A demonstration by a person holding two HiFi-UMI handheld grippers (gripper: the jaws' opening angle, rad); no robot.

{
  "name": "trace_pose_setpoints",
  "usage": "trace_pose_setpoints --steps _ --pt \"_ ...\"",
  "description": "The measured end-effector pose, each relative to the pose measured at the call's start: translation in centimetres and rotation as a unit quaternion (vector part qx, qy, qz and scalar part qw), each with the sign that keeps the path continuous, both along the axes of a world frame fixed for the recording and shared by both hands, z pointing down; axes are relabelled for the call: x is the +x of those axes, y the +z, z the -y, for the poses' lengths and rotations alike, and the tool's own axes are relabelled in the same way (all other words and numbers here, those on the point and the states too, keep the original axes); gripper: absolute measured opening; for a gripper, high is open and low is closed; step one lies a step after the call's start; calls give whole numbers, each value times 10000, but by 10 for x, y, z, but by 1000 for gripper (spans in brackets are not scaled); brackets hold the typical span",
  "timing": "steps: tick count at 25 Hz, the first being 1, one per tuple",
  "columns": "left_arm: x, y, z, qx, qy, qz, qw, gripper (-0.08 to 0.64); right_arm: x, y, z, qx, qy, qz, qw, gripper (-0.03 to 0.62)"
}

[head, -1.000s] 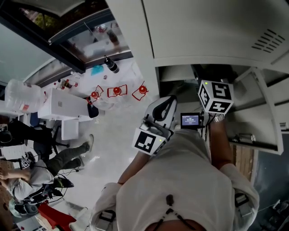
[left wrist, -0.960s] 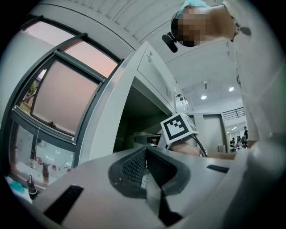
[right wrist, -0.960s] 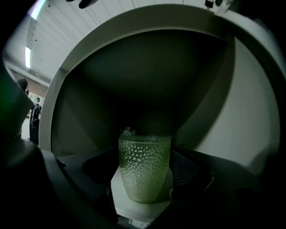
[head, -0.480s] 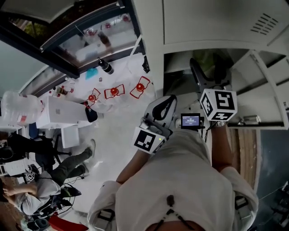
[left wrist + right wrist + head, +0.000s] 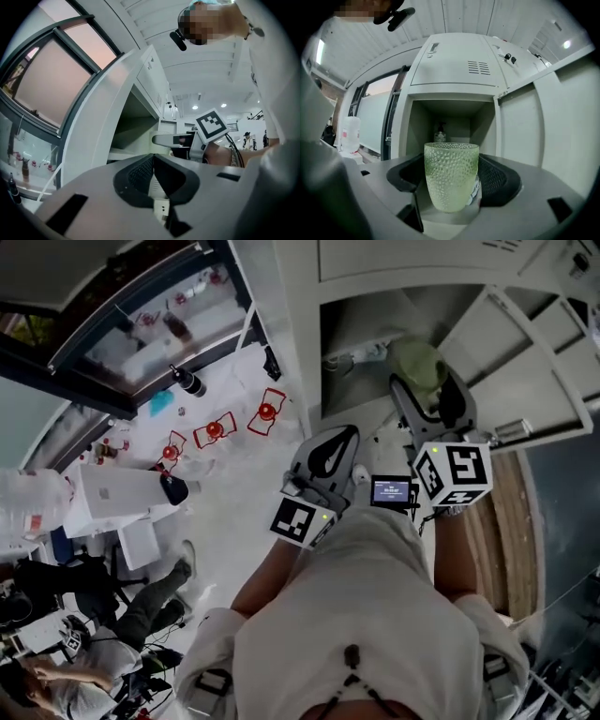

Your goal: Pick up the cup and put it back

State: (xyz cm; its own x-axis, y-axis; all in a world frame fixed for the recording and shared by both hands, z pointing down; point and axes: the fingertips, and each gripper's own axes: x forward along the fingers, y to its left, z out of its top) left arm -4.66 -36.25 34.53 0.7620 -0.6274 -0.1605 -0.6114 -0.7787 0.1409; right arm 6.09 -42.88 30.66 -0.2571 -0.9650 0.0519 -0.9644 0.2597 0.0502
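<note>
A green dimpled glass cup [image 5: 451, 176] stands upright between the jaws of my right gripper [image 5: 452, 185], which is shut on it. In the head view the cup [image 5: 417, 367] is held at the mouth of an open locker compartment [image 5: 361, 329], with the right gripper [image 5: 429, 407] behind it. The compartment [image 5: 450, 119] lies straight ahead, a small bottle [image 5: 439, 133] at its back. My left gripper [image 5: 328, 454] is lower and to the left, shut with nothing in it [image 5: 153, 176].
The locker door [image 5: 525, 362] stands open to the right of the compartment. Left of the lockers are a window, a white table [image 5: 122, 498], a water jug [image 5: 28, 498], red objects [image 5: 267, 413] on the floor and seated people [image 5: 122, 596].
The right gripper has moved forward with the cup, which now shows in front of the open compartment. The left gripper keeps its place beside it.
</note>
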Motion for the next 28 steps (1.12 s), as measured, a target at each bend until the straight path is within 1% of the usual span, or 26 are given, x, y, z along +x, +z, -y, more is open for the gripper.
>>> trace_pose_setpoints --steps 4,7,11,14,17,21,24,28 --pt "-1 7 -5 -145 129 -26 9998 9 8 14 -30 -221 269 12 9994 339" --pt "5 12 -7 -230 224 -21 9995 9 18 22 -51 -330 419 4 9986 339" --pt "20 13 -8 -188 302 8 9994 9 32 28 -71 -303 483 71 9983 339" --pt "25 11 -13 -123 214 33 9997 9 38 29 -84 -230 424 175 9987 339" --pt "26 16 -17 -162 47 86 9998 9 37 37 -94 -216 246 228 9992 339" --pt "34 25 -29 -252 -199 196 9993 9 35 49 -110 -256 -138 397 9988 339" --pt "48 23 -44 -240 -390 257 9986 9 38 51 -128 -311 -528 421 9972 339" --pt "75 25 -71 -235 -621 321 9973 9 49 59 -158 -369 -1064 328 9931 339"
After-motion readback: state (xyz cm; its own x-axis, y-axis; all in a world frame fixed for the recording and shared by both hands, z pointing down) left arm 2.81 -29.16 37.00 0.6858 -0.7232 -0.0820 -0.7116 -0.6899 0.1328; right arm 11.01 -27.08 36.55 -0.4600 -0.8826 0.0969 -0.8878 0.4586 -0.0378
